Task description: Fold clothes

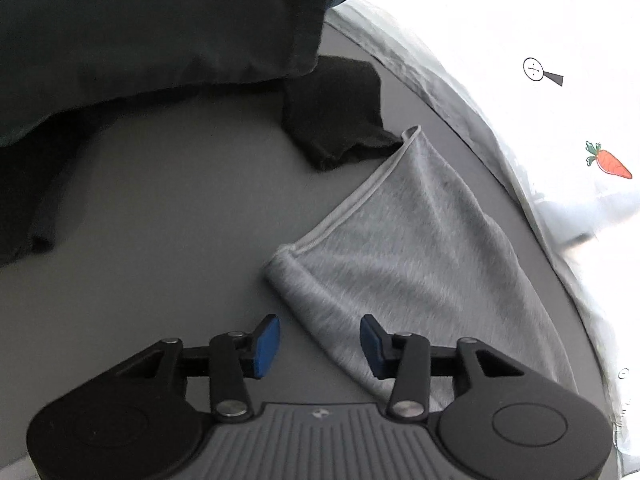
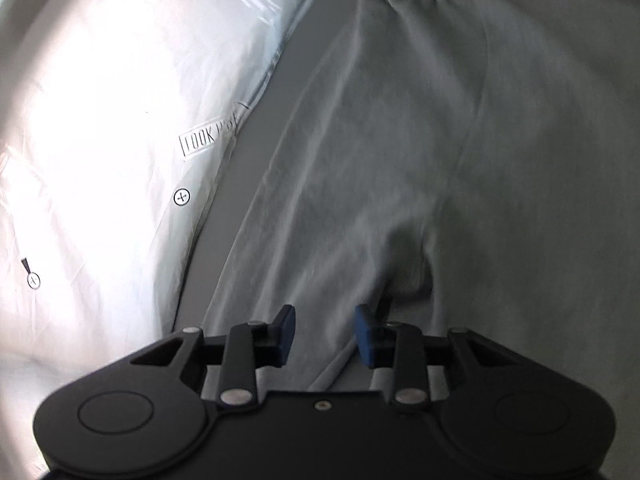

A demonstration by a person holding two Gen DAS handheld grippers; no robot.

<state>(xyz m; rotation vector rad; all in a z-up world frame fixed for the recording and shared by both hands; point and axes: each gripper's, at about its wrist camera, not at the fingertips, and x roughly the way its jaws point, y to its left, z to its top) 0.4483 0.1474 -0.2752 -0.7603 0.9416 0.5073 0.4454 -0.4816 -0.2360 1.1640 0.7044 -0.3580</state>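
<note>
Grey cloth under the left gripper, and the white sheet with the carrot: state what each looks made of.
Grey cloth: looks like soft heathered jersey knit, matte, with a lighter stitched binding along its edge; probably cotton blend, though that cannot be confirmed.

White sheet: thin, glossy, crinkled at its border, with a printed carrot; it looks like plastic film or coated fabric, but glare leaves that open.
</note>
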